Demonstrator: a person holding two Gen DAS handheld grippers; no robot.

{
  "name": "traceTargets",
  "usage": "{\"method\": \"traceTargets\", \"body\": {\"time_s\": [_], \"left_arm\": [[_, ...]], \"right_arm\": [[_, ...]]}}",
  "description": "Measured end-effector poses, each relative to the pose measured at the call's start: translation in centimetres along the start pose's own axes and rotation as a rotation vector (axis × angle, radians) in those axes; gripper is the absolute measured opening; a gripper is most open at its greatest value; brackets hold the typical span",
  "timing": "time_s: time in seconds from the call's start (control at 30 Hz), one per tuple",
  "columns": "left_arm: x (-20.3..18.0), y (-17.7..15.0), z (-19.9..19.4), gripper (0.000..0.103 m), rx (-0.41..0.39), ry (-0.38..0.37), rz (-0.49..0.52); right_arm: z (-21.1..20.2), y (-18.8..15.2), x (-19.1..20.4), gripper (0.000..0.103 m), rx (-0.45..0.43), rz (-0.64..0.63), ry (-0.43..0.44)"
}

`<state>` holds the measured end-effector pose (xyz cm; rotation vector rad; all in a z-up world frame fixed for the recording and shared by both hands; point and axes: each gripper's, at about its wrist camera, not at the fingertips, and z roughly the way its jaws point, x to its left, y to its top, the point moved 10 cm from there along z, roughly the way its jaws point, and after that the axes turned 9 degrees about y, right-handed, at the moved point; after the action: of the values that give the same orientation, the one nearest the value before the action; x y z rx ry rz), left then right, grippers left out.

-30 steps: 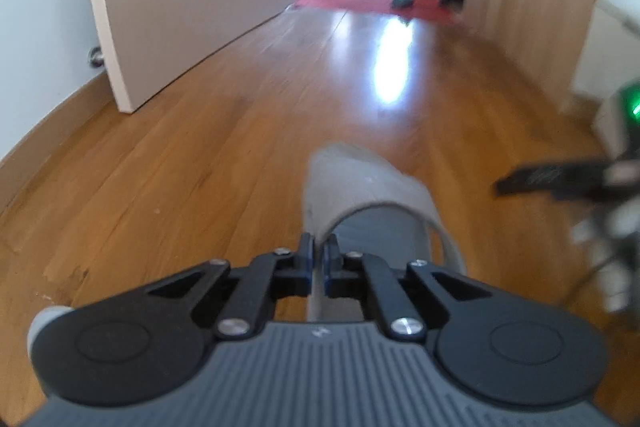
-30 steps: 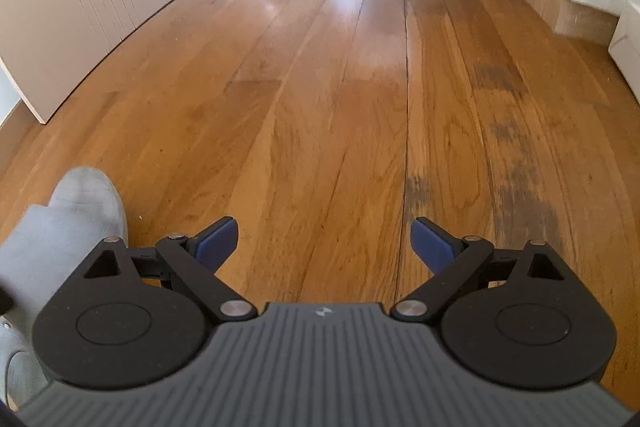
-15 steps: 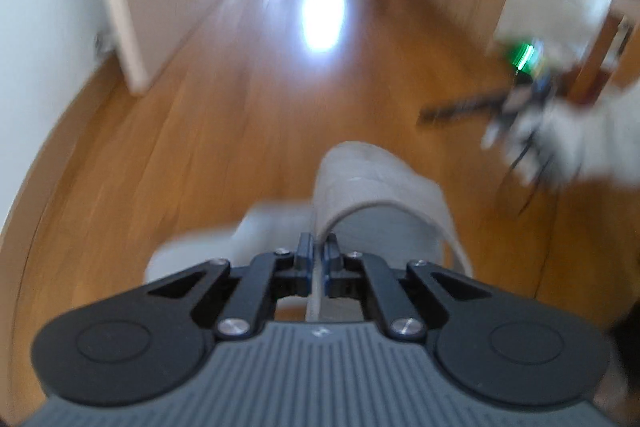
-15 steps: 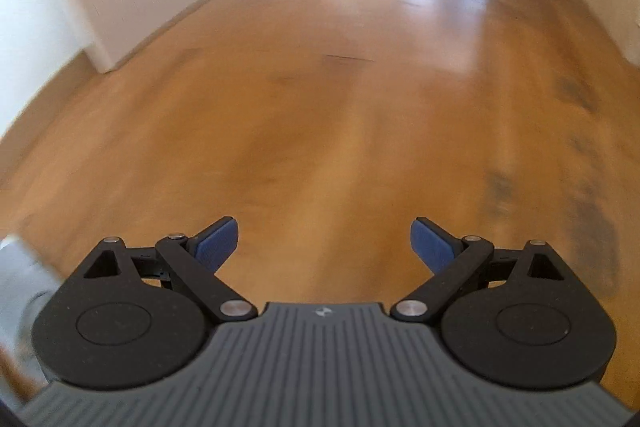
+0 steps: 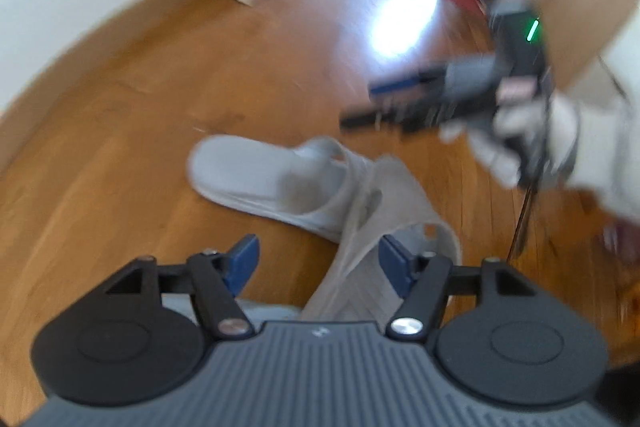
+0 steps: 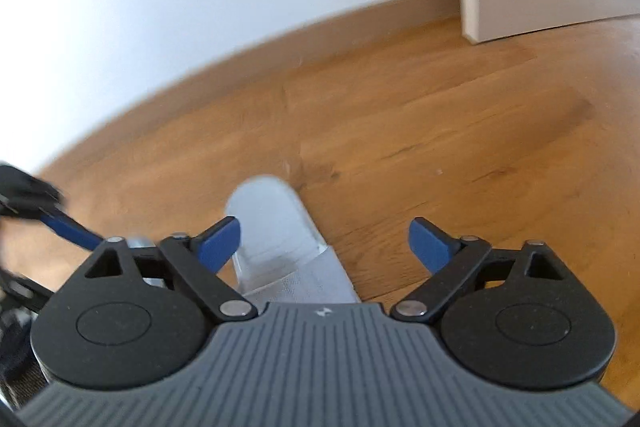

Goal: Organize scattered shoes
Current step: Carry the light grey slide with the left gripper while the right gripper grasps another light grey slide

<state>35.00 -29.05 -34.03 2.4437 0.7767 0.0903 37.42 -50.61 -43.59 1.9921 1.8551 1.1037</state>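
The left gripper (image 5: 318, 259), fingers just opened, straddles a grey slipper (image 5: 376, 227) overlapping its mate (image 5: 264, 179) on open floor (image 5: 100, 147); the right gripper (image 6: 324, 239) gapes empty, closing slightly.

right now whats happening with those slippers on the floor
A person with a gripper in each hand is tidying grey slippers on a wooden floor. The left gripper has just been opening and now stands open, one slipper loose between its fingers, overlapping a second slipper beside it. The right gripper is open above a slipper, gripping nothing.
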Motion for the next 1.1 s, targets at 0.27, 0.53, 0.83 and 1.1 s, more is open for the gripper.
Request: {"method": "traceTargets", "body": {"time_s": [0.27, 0.53, 0.83, 1.1], "left_arm": [[-9.3, -4.4, -3.2, 0.078, -0.045, -0.09, -0.065], [-13.1, -4.2, 1.5, 0.075, -0.026, -0.02, -0.132], [-16.0, -2.9, 1.6, 0.017, -0.065, -0.1, 0.004], [-11.1, -6.5, 4.1, 0.047, 0.101, -0.104, -0.162]], "right_arm": [[0.6, -4.8, 1.3, 0.09, 0.157, 0.012, 0.05], [2.1, -5.4, 2.3, 0.097, 0.194, -0.11, -0.008], [1.9, -5.9, -0.2, 0.102, 0.131, -0.076, -0.03], [-2.8, -6.9, -2.7, 0.101, 0.041, 0.003, 0.072]]}}
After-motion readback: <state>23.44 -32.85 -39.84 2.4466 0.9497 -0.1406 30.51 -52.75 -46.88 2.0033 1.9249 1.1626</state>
